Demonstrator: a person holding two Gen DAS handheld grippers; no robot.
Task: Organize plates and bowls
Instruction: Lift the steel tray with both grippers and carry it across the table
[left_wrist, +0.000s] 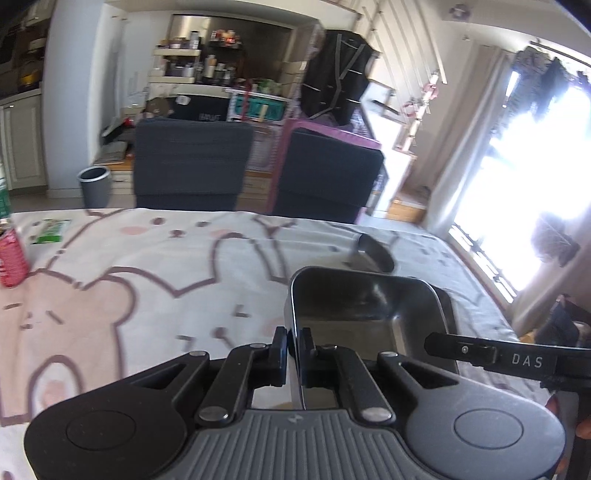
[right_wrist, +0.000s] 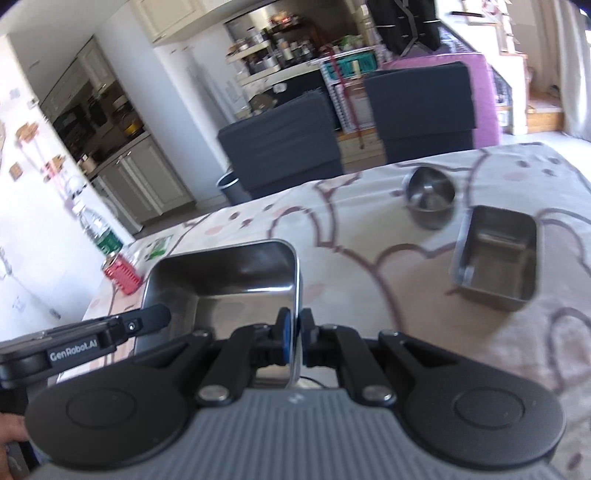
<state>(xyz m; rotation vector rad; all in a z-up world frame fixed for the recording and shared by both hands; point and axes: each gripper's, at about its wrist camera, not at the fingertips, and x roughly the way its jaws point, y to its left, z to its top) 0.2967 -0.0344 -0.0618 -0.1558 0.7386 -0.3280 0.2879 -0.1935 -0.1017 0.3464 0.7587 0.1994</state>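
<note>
From the left wrist, the left gripper (left_wrist: 293, 345) pinches the left wall of a rectangular steel tray (left_wrist: 369, 306), jaws nearly closed, over the bunny-print tablecloth (left_wrist: 147, 266).

From the right wrist, the right gripper (right_wrist: 294, 334) clamps the same tray's right wall (a smaller steel tray (right_wrist: 496, 258) and round steel bowl (right_wrist: 430, 197) sit beyond).

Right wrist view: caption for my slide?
Right claw pinches a steel tray's rim; a second tray and bowl sit beyond.

Right hand-held gripper (right_wrist: 295, 334) pinching steel tray (right_wrist: 221, 275) wall, round bowl (right_wrist: 430, 201) beyond
</note>
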